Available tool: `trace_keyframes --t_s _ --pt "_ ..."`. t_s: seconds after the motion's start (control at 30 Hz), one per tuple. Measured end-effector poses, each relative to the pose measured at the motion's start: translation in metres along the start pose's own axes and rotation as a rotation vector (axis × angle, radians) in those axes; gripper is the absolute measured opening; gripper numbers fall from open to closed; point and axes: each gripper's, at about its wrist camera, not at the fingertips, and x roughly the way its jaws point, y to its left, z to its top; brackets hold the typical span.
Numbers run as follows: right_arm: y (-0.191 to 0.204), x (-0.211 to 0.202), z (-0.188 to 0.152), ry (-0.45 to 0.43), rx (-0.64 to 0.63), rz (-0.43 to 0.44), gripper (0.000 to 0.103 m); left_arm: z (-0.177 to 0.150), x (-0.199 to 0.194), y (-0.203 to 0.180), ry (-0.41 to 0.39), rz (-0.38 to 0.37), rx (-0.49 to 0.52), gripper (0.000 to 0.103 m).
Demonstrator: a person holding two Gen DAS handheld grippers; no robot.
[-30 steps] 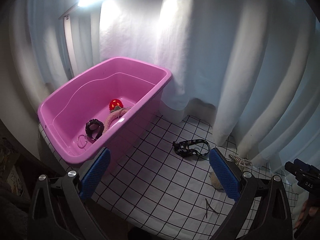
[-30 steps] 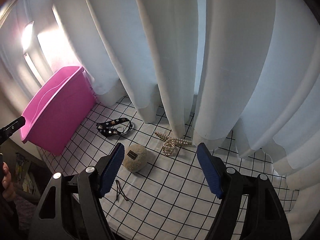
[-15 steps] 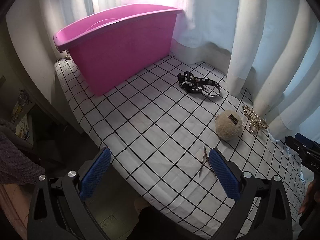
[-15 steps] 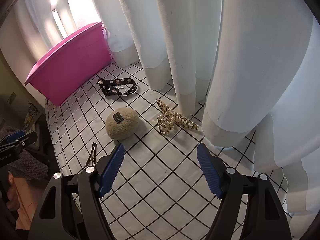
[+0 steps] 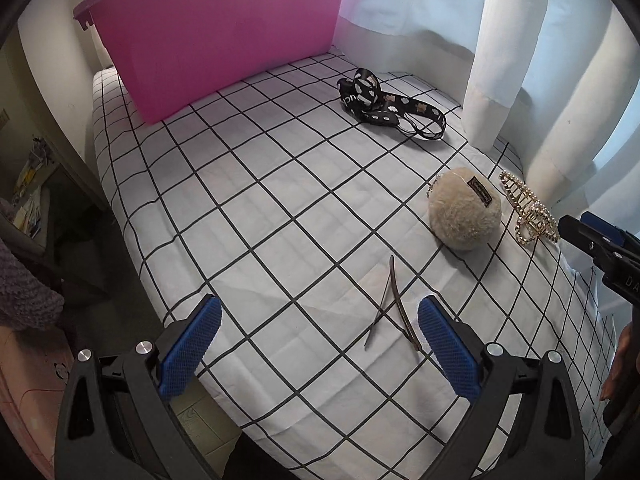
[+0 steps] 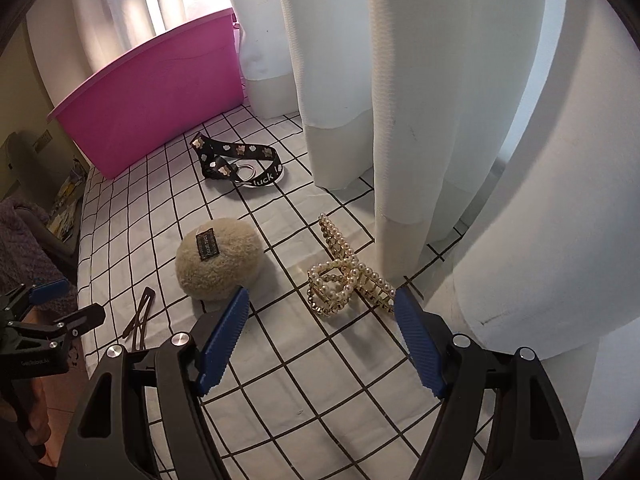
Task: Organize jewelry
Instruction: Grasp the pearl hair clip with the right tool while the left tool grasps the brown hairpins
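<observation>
My left gripper (image 5: 318, 330) is open and empty, low over the checked cloth, with two thin brown hair clips (image 5: 390, 308) just ahead near its right finger. My right gripper (image 6: 322, 322) is open and empty, with a pearl claw clip (image 6: 346, 278) lying just in front, between its fingers. A beige fluffy ball (image 6: 219, 264) lies to the left of the claw clip and also shows in the left wrist view (image 5: 464, 216). A black patterned strap (image 5: 386, 106) lies farther back. The pink tub (image 5: 216, 28) stands at the back left.
White curtains (image 6: 400, 80) hang along the back and right, touching the checked cloth (image 5: 260, 208). The cloth's front-left edge drops off to the floor. My right gripper shows at the right edge of the left wrist view (image 5: 600, 248).
Both grippers have dropped lower and closer to the cloth. The left went from above the tub towards the hair clips; the right closed in on the pearl claw clip.
</observation>
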Motion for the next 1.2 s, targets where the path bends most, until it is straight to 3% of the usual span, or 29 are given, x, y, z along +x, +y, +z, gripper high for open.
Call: trace_keyframes --t_s 0.27,0.6,0.9,1.2 --pt "-0.009 0.030 0.005 0.031 -0.084 0.010 0.072 -0.007 0.021 -0.022 -0.012 0.013 0.011 0.097" --pt "-0.018 0.059 0.007 0.064 -0.101 0.049 0.072 -0.010 0.031 -0.020 -0.012 0.019 -0.020 0.097" --pt "-0.020 0.071 0.008 0.084 -0.094 0.068 0.072 -0.012 0.037 -0.028 -0.021 0.022 -0.017 0.097" --pt "-0.021 0.072 0.006 0.060 -0.098 0.073 0.072 -0.017 0.039 -0.038 -0.048 0.078 0.005 0.097"
